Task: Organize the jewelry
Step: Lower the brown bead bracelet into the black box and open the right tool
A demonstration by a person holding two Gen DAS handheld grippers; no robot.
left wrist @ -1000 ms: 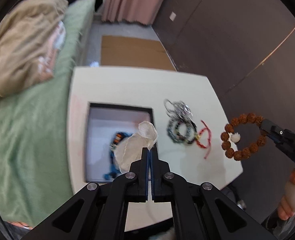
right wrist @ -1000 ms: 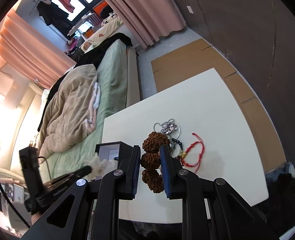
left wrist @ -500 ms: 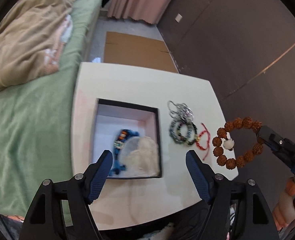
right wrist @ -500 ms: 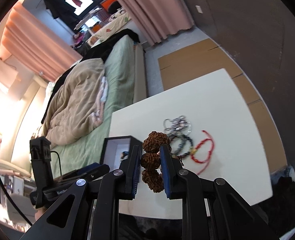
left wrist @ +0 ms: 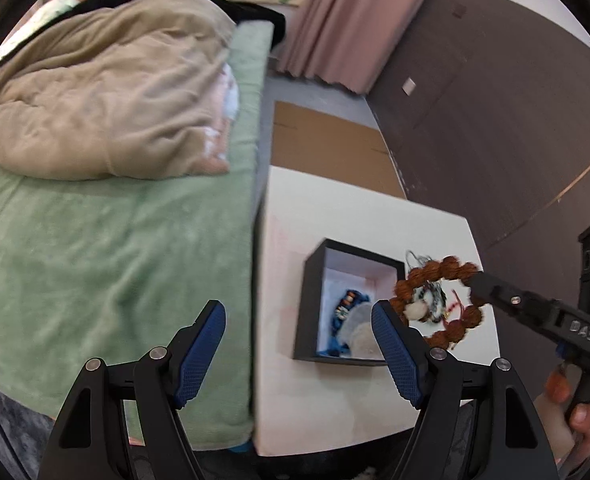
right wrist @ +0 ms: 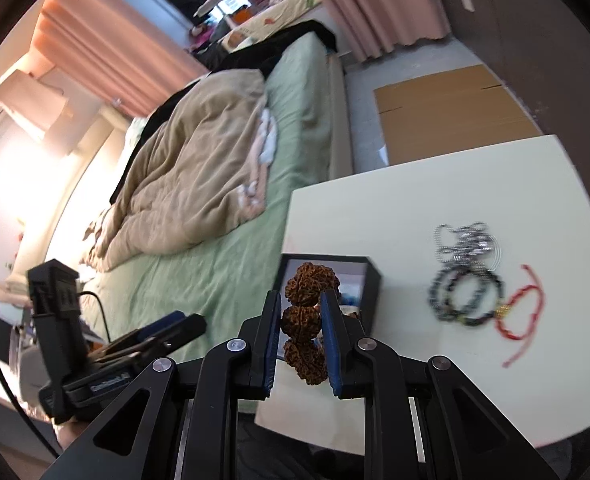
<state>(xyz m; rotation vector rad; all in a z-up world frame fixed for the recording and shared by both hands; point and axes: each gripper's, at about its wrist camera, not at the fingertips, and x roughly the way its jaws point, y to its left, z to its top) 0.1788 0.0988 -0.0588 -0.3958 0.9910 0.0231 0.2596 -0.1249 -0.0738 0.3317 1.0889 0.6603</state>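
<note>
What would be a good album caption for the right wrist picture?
Right gripper carries a brown bead bracelet toward the black jewelry box.

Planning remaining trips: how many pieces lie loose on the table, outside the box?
3: a silver chain, a dark bead bracelet overlapping it, a red cord bracelet beside that. Blurred and bunched; more may hide.

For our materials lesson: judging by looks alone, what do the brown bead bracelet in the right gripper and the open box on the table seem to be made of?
Brown bead bracelet: probably dried seeds or carved wood; the beads are matte, brown and deeply wrinkled. Box: likely rigid card; thin, straight black matte walls with a pale lining, though plastic cannot be ruled out.
</note>
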